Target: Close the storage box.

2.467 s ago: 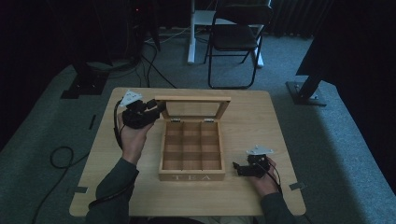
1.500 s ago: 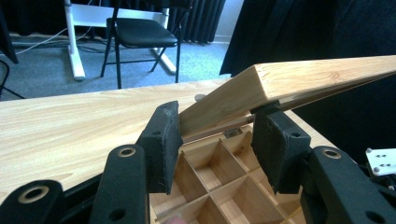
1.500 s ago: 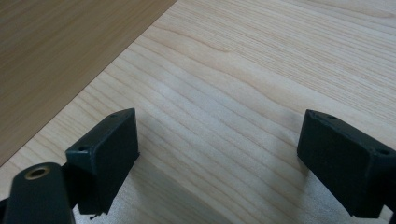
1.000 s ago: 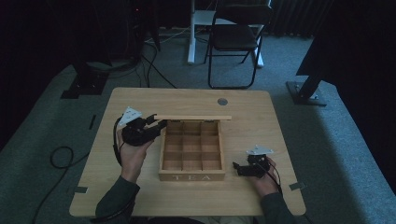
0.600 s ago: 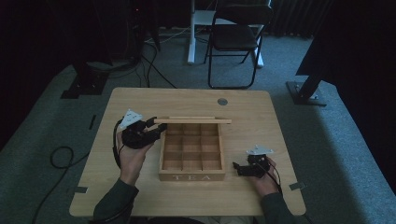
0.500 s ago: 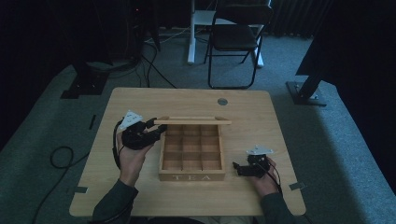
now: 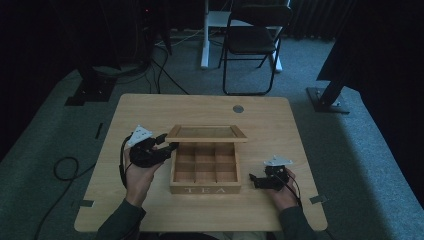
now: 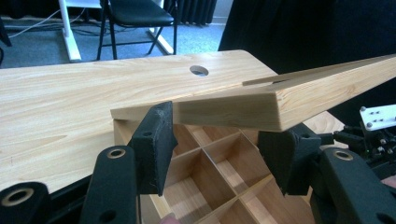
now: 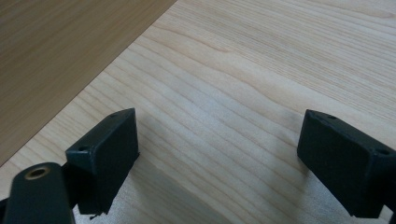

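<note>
A wooden tea box (image 7: 205, 189) with empty compartments stands mid-table. Its glass-paned lid (image 7: 206, 133) hangs almost level over the back rows. My left gripper (image 7: 167, 141) is at the lid's front left corner. In the left gripper view the lid (image 8: 233, 107) crosses just above the gripper (image 8: 219, 149). Its jaws have just been opening, the pads stand apart below the lid's edge, and the compartments (image 8: 210, 163) show between them. My right gripper (image 7: 253, 181) rests on the table right of the box, open, with bare wood between its pads (image 9: 105, 154).
The table (image 7: 150, 107) has a round cable hole (image 7: 238, 108) at the back. Behind it stand a folding chair (image 7: 255, 40) and a white desk leg (image 7: 204, 35). A cable (image 7: 65, 165) lies on the floor at left, and a black stand base (image 7: 325, 100) sits at right.
The lid came down from upright to almost level over the box. My left hand followed it down and toward the near side. The right hand kept still.
</note>
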A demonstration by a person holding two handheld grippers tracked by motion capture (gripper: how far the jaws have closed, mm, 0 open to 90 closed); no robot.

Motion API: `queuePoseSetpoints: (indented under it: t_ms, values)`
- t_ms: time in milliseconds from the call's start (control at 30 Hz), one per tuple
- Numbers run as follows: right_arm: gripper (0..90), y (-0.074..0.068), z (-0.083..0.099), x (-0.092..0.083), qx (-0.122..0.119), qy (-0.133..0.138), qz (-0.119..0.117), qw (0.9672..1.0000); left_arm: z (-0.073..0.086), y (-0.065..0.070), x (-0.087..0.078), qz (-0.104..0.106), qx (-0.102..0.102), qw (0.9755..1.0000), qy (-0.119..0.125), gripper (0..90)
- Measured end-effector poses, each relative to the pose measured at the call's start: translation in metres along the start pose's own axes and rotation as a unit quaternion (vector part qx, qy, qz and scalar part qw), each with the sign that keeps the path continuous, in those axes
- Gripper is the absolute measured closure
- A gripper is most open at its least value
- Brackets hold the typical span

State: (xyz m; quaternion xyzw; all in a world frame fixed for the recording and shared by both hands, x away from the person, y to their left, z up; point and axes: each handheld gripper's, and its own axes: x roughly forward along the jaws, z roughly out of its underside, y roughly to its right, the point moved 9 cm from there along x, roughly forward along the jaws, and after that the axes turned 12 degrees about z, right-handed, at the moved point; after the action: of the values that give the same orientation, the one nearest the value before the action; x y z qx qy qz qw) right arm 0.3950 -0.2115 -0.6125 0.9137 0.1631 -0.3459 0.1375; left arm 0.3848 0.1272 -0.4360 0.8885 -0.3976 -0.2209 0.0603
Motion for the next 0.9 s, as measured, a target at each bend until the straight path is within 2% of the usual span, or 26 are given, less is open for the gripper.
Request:
queuePoseSetpoints:
  t_ms: [133, 400, 900]
  values:
    - [12.1, 0.000, 0.000, 0.000, 0.000, 0.001, 0.000, 1.0000, 0.007, 0.001, -0.001, 0.007, -0.009, 0.9999, 0.007, 44.3]
    - [12.1, 0.000, -0.001, 0.001, 0.000, 0.001, 0.000, 1.0000, 0.011, 0.003, 0.001, 0.008, -0.010, 0.9999, 0.009, 44.2]
    - [12.1, 0.000, -0.001, 0.001, 0.000, 0.000, 0.001, 1.0000, 0.027, 0.007, 0.000, 0.000, -0.009, 1.0000, -0.004, 42.4]
